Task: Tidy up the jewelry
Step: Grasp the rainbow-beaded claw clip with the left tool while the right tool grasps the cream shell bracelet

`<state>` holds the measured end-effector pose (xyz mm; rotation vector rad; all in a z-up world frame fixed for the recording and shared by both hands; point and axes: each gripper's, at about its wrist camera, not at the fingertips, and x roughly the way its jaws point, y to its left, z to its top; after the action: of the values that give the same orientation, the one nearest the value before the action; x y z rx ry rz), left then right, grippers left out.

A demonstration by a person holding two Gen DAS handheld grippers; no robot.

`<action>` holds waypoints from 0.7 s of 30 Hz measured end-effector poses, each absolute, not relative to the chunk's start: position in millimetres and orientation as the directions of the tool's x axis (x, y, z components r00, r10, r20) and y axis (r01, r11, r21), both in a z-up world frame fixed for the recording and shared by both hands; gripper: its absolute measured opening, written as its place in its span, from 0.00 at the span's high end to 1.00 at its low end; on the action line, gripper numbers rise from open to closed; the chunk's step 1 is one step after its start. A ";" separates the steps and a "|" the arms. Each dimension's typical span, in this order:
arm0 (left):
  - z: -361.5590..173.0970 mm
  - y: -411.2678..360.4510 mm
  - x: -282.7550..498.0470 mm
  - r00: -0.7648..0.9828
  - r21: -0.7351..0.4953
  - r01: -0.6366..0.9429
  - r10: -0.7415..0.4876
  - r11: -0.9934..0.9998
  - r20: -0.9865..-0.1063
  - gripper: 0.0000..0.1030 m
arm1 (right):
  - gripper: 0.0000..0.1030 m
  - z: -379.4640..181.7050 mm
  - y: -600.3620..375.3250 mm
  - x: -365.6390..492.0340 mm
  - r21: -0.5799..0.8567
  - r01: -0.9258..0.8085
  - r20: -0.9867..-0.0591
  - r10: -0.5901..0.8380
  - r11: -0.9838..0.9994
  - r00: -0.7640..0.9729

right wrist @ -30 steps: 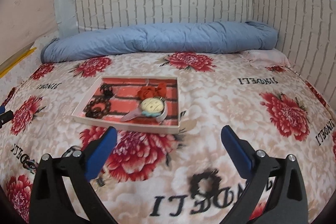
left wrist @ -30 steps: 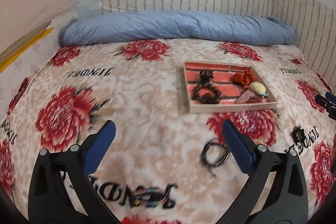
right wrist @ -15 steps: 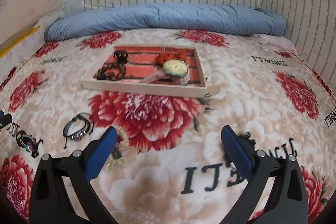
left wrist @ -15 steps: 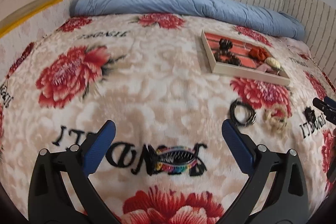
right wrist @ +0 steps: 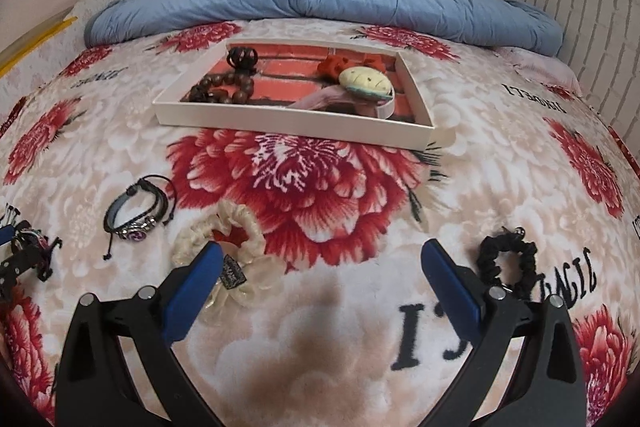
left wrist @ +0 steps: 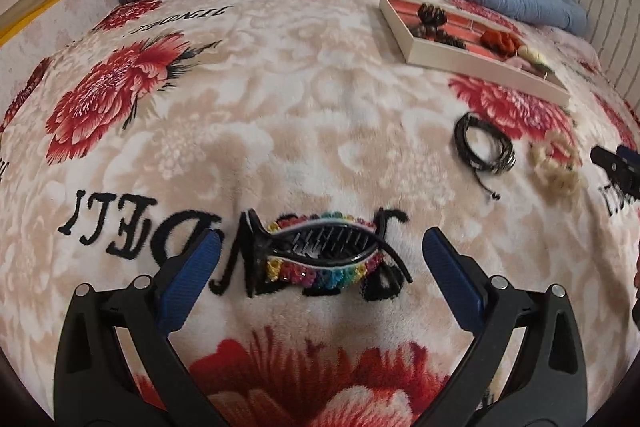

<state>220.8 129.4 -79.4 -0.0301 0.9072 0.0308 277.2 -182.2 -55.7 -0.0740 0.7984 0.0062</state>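
Left gripper has dropped over the black fish-shaped hair clip with rainbow crochet trim
Both grippers' jaws gape empty; pickup looks next, right gripper idle

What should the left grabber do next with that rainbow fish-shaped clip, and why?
Probably ease the left gripper straight down and close on the rainbow hair clip. Its jaws stand open with the clip lying between the fingers on the blanket, not yet in the tray.

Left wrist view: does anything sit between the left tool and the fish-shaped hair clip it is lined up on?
Nothing visible does. The black fish-shaped hair clip with rainbow crochet trim lies on bare floral blanket, right between the open left tool's blue fingers.
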 end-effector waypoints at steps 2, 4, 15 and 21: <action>-83.6 126.1 222.1 0.608 0.003 -0.035 0.024 0.999 -0.793 0.05 | 0.06 -60.9 -181.1 283.3 -0.059 -0.032 -0.725 -0.021 0.998 0.688; -89.2 125.3 224.9 0.596 0.009 -0.038 0.029 0.999 -0.803 0.05 | 0.06 -64.9 -180.6 288.3 -0.041 -0.036 -0.734 -0.006 0.998 0.679; -96.4 133.6 233.6 0.579 -0.041 -0.057 -0.001 0.998 -0.816 0.14 | 0.43 -88.1 -172.3 310.8 -0.007 -0.083 -0.796 0.044 0.997 0.604; -96.0 134.4 234.8 0.581 -0.045 -0.056 -0.005 0.997 -0.814 0.20 | 0.65 -90.5 -165.3 312.5 0.001 -0.111 -0.801 0.067 0.994 0.595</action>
<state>234.8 134.4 -96.0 -0.0685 0.9508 0.0299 312.5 -165.3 -90.5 -0.0502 0.9273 0.1035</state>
